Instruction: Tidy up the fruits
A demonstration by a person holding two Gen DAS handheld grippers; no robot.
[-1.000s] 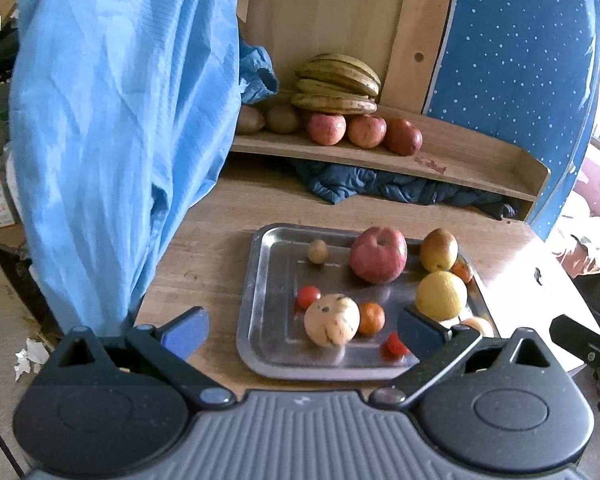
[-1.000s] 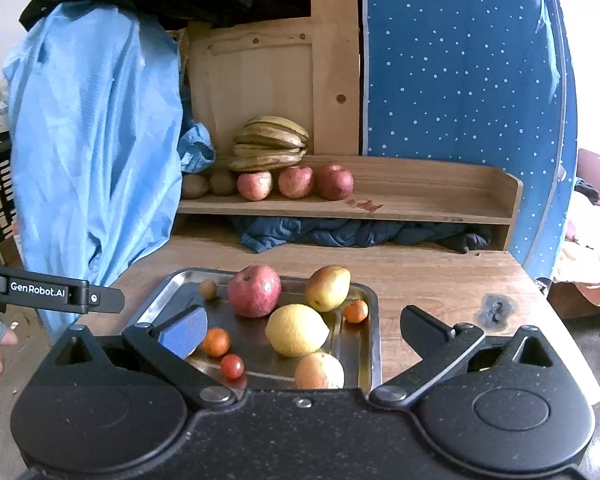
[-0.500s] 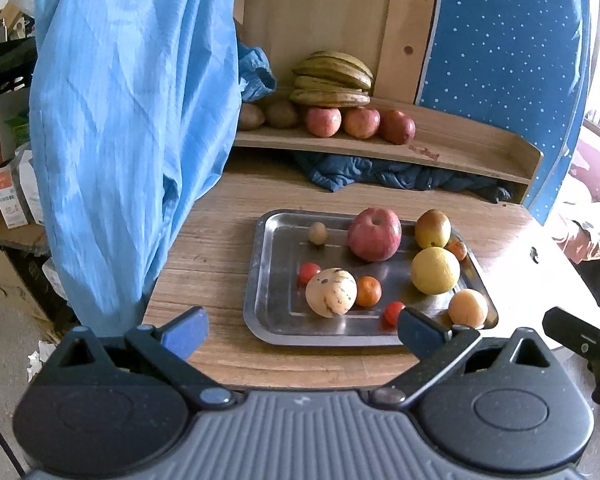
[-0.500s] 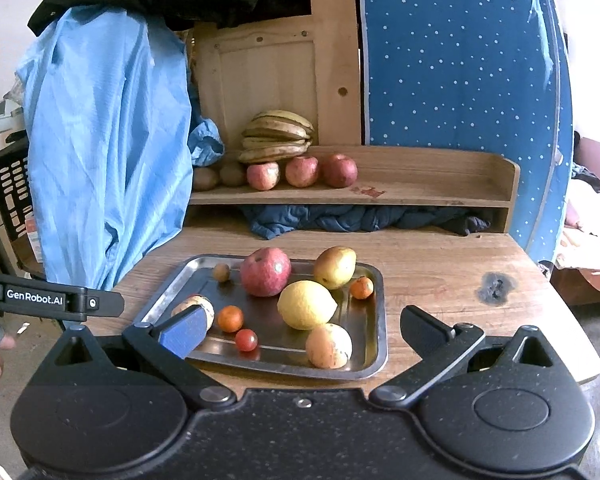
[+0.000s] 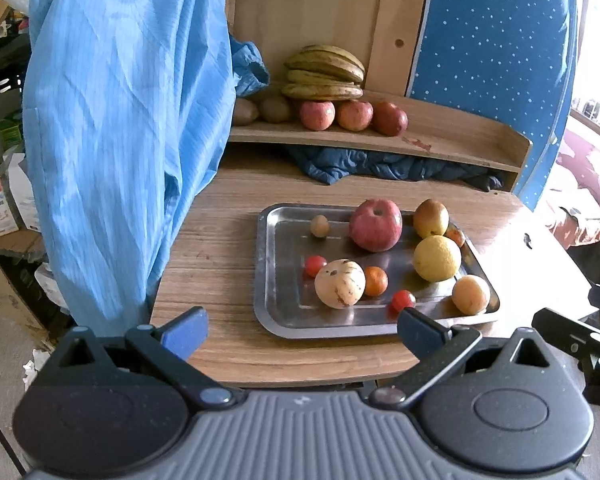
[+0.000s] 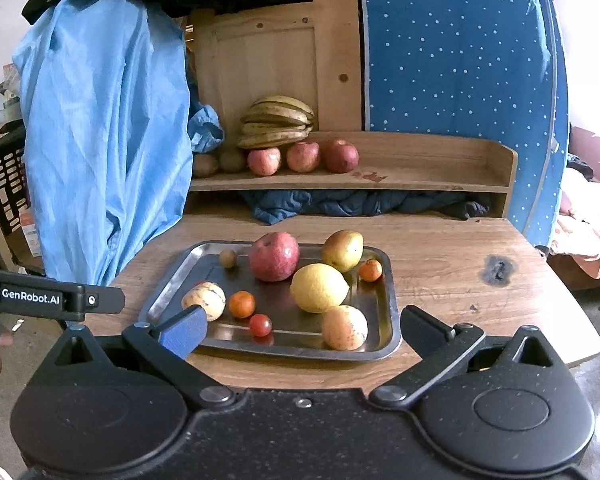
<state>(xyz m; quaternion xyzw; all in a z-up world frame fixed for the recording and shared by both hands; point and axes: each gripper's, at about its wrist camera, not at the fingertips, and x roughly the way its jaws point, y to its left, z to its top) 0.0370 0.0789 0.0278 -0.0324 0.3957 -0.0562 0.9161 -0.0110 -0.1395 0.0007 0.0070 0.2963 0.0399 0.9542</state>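
A steel tray (image 5: 284, 320) (image 6: 388, 280) on the wooden table holds a red apple (image 5: 375, 225) (image 6: 274, 256), a lemon (image 5: 437, 258) (image 6: 319, 287), a pear (image 5: 431, 218) (image 6: 343, 250), a pale spotted fruit (image 5: 340, 283) (image 6: 204, 300), small oranges, cherry tomatoes and a small brown fruit. The wooden shelf (image 5: 452, 136) (image 6: 420, 176) behind carries bananas (image 5: 324, 72) (image 6: 278, 122), three apples and brown fruits. My left gripper (image 5: 302, 330) is open and empty near the table's front edge. My right gripper (image 6: 302, 330) is open and empty at the tray's near rim.
A blue garment (image 5: 120, 120) (image 6: 104, 140) hangs at the table's left. Dark blue cloth (image 5: 380, 166) (image 6: 360, 202) lies under the shelf. A blue dotted panel (image 5: 492, 52) stands at the back right. The table has a dark burn mark (image 6: 498, 269).
Both grippers have drawn back from the tray toward the table's front edge. Both stay open. The fruits have not moved.
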